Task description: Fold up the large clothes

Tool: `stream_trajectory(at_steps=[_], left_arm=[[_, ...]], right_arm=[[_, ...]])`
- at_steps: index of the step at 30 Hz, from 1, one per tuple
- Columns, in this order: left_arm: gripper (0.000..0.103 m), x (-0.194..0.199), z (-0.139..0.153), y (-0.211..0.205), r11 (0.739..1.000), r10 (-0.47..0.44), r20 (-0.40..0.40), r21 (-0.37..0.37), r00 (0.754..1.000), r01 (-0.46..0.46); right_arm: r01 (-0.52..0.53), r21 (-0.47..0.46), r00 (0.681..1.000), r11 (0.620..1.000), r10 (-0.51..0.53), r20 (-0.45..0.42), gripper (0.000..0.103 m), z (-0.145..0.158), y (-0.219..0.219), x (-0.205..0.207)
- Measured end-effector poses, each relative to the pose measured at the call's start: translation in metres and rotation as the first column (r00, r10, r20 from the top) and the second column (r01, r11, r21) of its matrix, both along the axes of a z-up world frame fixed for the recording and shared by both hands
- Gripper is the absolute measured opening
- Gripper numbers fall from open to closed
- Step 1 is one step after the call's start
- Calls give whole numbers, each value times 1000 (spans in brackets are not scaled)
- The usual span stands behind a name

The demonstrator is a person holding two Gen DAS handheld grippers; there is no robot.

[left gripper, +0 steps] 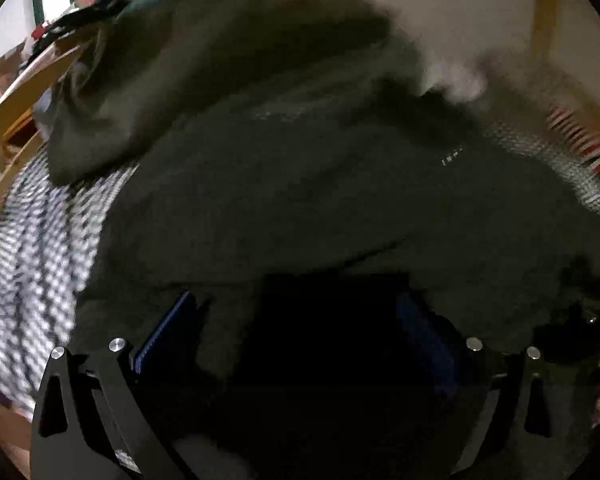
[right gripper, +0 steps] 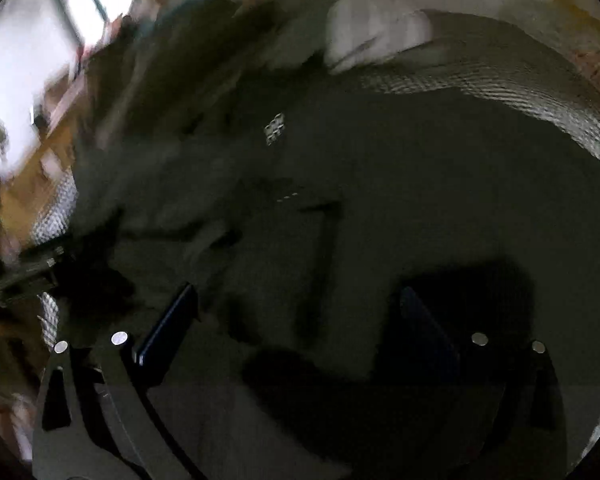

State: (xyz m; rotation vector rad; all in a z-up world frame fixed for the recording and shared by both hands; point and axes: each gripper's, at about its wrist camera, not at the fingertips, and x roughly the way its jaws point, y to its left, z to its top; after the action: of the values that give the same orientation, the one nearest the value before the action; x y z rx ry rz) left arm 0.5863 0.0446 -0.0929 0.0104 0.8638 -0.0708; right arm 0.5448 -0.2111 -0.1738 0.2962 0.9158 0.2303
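A large dark green garment (left gripper: 284, 184) lies spread on a checked black-and-white bed cover (left gripper: 32, 248), with a bunched part at its far left. My left gripper (left gripper: 300, 312) is open just above the garment's near edge, nothing between its blue pads (left gripper: 168, 328). In the right wrist view the same dark garment (right gripper: 400, 200) fills the frame with a fold line down its middle. My right gripper (right gripper: 300, 312) is open low over the cloth, empty. The other gripper (right gripper: 32, 272) shows at the left edge. Both views are blurred.
A wooden bed frame (left gripper: 16, 92) runs along the left with clutter behind it. A white pillow (right gripper: 372, 36) lies at the far side of the bed. A red-striped cloth (left gripper: 580, 136) sits at the right. A bright window (right gripper: 40, 40) is far left.
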Motion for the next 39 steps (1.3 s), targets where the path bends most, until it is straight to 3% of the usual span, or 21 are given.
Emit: stream_trajectory(at_steps=[3, 5, 7, 8, 9, 12, 16, 18, 22, 26, 31, 33, 34, 35, 37, 39], left_arm=[[98, -10, 16, -62, 988, -147, 67, -45, 987, 150], [98, -21, 19, -130, 948, -312, 133, -17, 941, 317], [98, -34, 12, -200, 887, -462, 157, 56, 873, 459], [98, -42, 6, -237, 843, -537, 145, 87, 831, 530], [98, -45, 1, -260, 814, -580, 130, 103, 804, 571], [98, -72, -26, -350, 695, -715, 69, 170, 696, 698], [98, -97, -42, -416, 583, -804, 71, 285, 590, 761], [98, -105, -45, -444, 546, -829, 80, 331, 554, 770], [98, -94, -61, -490, 519, -839, 78, 412, 539, 749], [98, -82, -72, -527, 505, -840, 13, 386, 543, 772], [97, -59, -63, -545, 533, -833, 31, 311, 553, 786], [73, -42, -58, -554, 555, -823, 10, 229, 568, 800], [49, -36, -59, -555, 563, -817, -3, 206, 576, 800], [36, -30, -57, -555, 569, -814, -12, 176, 580, 803], [25, -22, -56, -557, 564, -818, -41, 144, 574, 813], [14, -21, -51, -557, 555, -824, -45, 130, 564, 821]], right_arm=[[151, 69, 988, 986, -151, -2, 100, 14, -86, -38], [261, 43, 965, 964, -260, -22, 100, 17, -145, -61], [362, 8, 932, 932, -362, -17, 100, 18, -194, -84], [406, 14, 914, 914, -405, -21, 100, 17, -217, -99], [439, 27, 898, 898, -439, -22, 100, 16, -238, -110], [529, 41, 849, 848, -528, -19, 100, 8, -288, -143], [594, 67, 804, 802, -594, -30, 100, -9, -339, -170], [624, 82, 781, 777, -624, -36, 100, -18, -360, -181], [666, 105, 744, 738, -667, -40, 100, -31, -396, -202], [687, 174, 719, 705, -695, -21, 100, -35, -426, -207], [688, 315, 688, 654, -725, 1, 100, -35, -467, -214], [690, 376, 673, 618, -740, -18, 100, -42, -489, -215], [692, 394, 668, 605, -744, -33, 100, -45, -498, -214], [692, 423, 665, 586, -745, -55, 100, -52, -507, -209], [689, 441, 674, 575, -732, -99, 97, -61, -521, -195], [669, 465, 688, 581, -720, -90, 77, -62, -529, -181]])
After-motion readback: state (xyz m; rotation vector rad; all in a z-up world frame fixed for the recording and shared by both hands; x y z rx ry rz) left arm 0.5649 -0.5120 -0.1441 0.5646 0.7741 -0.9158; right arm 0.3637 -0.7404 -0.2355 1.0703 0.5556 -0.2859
